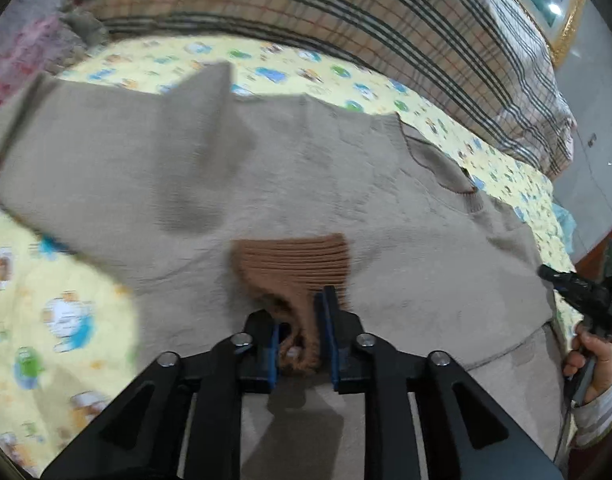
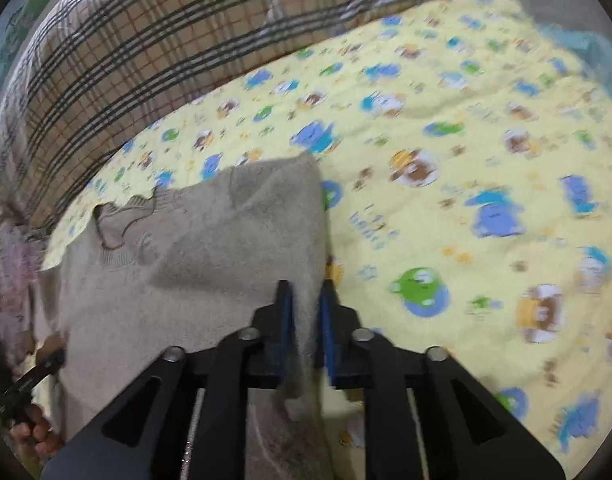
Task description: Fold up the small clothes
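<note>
Writing on the yellow cartoon-print quilt (image 2: 446, 184) is showing beside a blue figure but is too blurred to read. The beige knitted sweater (image 1: 306, 184) is lying flat on this quilt, its far sleeve smeared by motion blur. A checked plaid blanket (image 1: 346, 20) is bunching up behind. The left gripper (image 1: 302, 320) is standing narrowly parted, with the brown ribbed cuff (image 1: 294, 264) between its blue pads; contact is unclear. The right gripper (image 2: 306, 300) is narrowly parted astride the sweater's folded edge; grip cannot be confirmed.
</note>
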The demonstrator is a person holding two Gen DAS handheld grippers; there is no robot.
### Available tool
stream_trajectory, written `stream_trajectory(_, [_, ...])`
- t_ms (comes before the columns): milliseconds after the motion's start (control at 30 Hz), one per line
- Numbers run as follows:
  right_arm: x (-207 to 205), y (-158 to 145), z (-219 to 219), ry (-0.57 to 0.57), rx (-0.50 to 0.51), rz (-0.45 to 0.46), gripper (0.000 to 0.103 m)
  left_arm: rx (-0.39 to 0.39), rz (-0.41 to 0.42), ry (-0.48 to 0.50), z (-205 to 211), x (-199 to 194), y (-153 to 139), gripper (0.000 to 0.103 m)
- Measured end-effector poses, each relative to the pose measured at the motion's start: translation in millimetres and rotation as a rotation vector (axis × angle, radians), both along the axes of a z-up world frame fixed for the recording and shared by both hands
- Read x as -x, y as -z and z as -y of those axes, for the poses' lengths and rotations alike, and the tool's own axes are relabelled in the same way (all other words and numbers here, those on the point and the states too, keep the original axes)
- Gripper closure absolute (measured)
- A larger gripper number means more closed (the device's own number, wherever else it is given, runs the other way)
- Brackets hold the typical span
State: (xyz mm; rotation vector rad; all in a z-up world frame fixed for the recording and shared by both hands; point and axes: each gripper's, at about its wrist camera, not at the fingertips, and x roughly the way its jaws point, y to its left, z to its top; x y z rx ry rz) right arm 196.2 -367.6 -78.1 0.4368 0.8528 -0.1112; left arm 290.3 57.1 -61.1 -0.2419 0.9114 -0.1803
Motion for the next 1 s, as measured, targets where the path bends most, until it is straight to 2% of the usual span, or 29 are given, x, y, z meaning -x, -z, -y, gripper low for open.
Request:
stream_trajectory(67, [8.4, -8.6, -2.1, 0.016, -0.001, 0.024, 0.076, -0.034, 0.008, -0.033, -10.8, 8.3, -4.8, 0.079])
stream_trajectory(133, [20.4, -18.8, -8.7, 0.010, -0.036, 0.066, 0.075, -0.026, 0.003, -0.059, -24.1, 14.2, -5.9, 0.079])
stream_trajectory(267, [39.1, -31.6, -46.7, -0.092, -0.091, 0.131, 0.068, -0.011, -0.008, -0.156, -61.6, 27.7, -11.5, 0.076])
stream_trajectory(433, [56.6, -27.4, -93.0, -0.223, -0.148, 0.133, 0.063, -0.067, 0.012, -0.294, -118.9, 39.4, -23.3, 0.046])
stream_trajectory(567, [65.2, -14.8, -121.1, -0.281, -0.200, 0.098, 0.062, -0.151, -0.001, -0.386, -169.1, 25.3, -32.8, 0.040])
stream_trajectory(600, [65.8, -11.2, -127.8, -0.293, -0.207, 0.085, 0.062, -0.182, 0.001, -0.397, -178.1, 18.8, -35.4, 0.033])
stream_trajectory(633, [66.7, -8.8, -132.5, -0.301, -0.210, 0.077, 0.062, -0.218, -0.001, -0.402, -186.4, 10.4, -37.4, 0.030])
stream_trajectory(700, [69.0, -5.5, -144.2, -0.321, -0.222, 0.066, 0.062, -0.284, -0.018, -0.408, -198.0, -8.0, -36.2, 0.029])
stream_trajectory(800, [69.7, 0.5, -155.7, -0.331, -0.237, 0.042, 0.062, -0.344, -0.108, -0.390, -212.6, -37.0, -16.9, 0.029])
stream_trajectory(833, [69.7, 1.5, -157.9, -0.334, -0.242, 0.039, 0.062, -0.356, -0.139, -0.390, -219.1, -43.7, -8.1, 0.029])
stream_trajectory(900, [69.9, 2.4, -160.5, -0.334, -0.249, 0.030, 0.062, -0.341, -0.141, -0.376, -226.4, -46.3, -1.1, 0.029])
stream_trajectory(967, [70.9, 2.8, -161.0, -0.331, -0.251, 0.023, 0.062, -0.329, -0.128, -0.364, -231.7, -45.3, -2.4, 0.038])
stream_trajectory(1000, [71.6, 2.5, -161.2, -0.330, -0.253, 0.021, 0.062, -0.323, -0.126, -0.355, -233.3, -44.7, -3.7, 0.053])
